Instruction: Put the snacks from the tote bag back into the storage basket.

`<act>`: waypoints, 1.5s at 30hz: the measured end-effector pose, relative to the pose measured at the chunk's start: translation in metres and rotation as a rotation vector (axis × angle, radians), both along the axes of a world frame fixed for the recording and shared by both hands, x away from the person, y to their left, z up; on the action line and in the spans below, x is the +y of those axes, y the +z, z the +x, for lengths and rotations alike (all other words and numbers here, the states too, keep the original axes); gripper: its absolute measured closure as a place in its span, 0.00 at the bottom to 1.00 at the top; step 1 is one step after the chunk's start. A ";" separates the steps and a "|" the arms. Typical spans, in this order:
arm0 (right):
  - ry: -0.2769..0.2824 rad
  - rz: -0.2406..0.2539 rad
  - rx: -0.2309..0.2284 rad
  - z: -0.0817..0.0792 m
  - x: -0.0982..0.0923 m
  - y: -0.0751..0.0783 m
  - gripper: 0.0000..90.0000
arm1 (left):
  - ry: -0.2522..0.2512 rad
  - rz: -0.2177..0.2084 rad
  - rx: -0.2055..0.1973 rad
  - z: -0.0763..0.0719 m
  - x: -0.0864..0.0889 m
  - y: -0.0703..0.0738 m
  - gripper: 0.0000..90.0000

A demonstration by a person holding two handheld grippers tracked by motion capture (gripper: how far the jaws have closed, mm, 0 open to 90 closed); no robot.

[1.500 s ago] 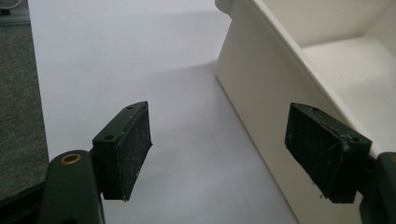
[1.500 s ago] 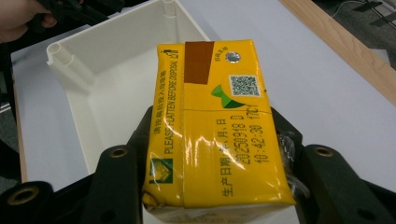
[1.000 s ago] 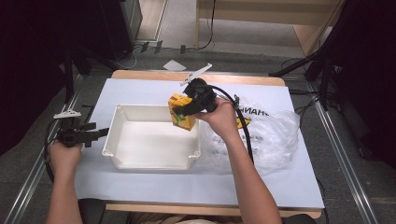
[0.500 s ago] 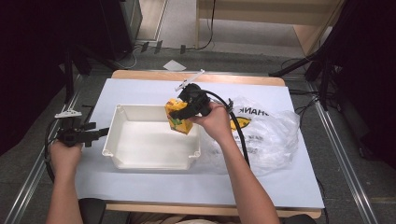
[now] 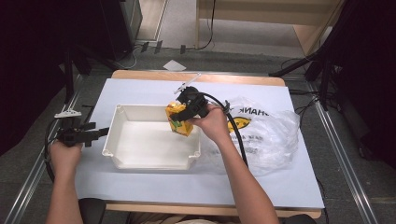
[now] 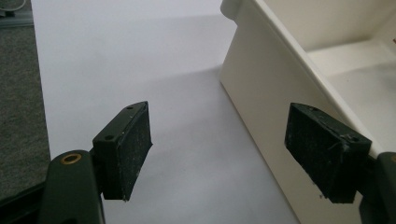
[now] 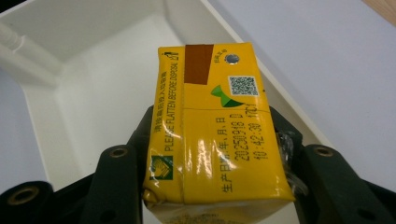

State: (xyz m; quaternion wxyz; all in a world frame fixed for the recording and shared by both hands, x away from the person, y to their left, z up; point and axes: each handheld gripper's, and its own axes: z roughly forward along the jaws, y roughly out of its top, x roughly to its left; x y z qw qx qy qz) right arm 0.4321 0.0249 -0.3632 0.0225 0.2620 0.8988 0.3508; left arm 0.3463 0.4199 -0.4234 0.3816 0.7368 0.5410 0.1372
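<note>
The right gripper (image 5: 180,119) clamps a small yellow drink carton (image 5: 178,120) — glossy, brick-shaped, creased at its lower corner — and holds it tilted over the right end of the white rectangular plastic tub (image 5: 140,161). The right gripper view reads what the high view cannot: a brown strip, a foil straw seal, a QR code and a printed date on the carton's (image 7: 212,126) top face, with the tub's (image 7: 42,65) smooth inside below. The left gripper (image 5: 95,135) lies level just beside the tub's left wall, its matte black jaws wide apart and holding nothing — the left gripper view shows their grainy pads (image 6: 133,144) over pale blue sheet (image 6: 140,60). A crinkled clear plastic bag (image 5: 275,135) lies right of the tub.
</note>
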 end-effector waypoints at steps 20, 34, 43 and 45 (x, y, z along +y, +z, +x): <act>-0.022 -0.062 -0.020 0.009 0.012 -0.028 0.58 | -0.015 -0.009 0.008 0.001 0.001 -0.002 0.27; 0.024 -0.108 -0.012 0.006 -0.004 -0.032 0.57 | -0.018 -0.007 0.012 0.001 0.000 -0.003 0.27; 0.012 -0.092 -0.029 0.006 -0.009 -0.034 0.57 | -0.021 -0.003 0.019 0.001 0.000 -0.004 0.27; 0.005 -0.097 -0.031 0.004 -0.008 -0.034 0.57 | -0.019 -0.002 0.021 0.001 0.000 -0.004 0.27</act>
